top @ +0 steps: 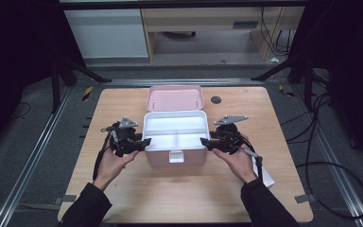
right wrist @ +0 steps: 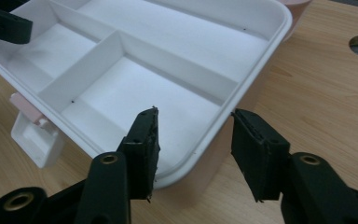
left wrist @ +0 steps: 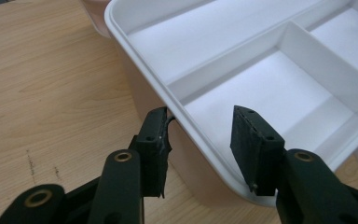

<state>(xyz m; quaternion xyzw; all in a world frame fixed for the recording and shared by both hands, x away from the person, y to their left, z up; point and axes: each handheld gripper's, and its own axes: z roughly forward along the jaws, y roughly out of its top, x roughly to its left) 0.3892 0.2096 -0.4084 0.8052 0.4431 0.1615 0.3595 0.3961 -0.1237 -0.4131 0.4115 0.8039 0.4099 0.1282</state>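
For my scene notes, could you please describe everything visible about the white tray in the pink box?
The white tray looks like glossy plastic, with one long compartment at the back and two smaller ones in front, all empty. It sits level in the open pink box, its rim straddled by the left gripper and right gripper, one at each end.

Smooth white plastic tray (left wrist: 242, 70) on a matt wood-grain table (left wrist: 51, 93).
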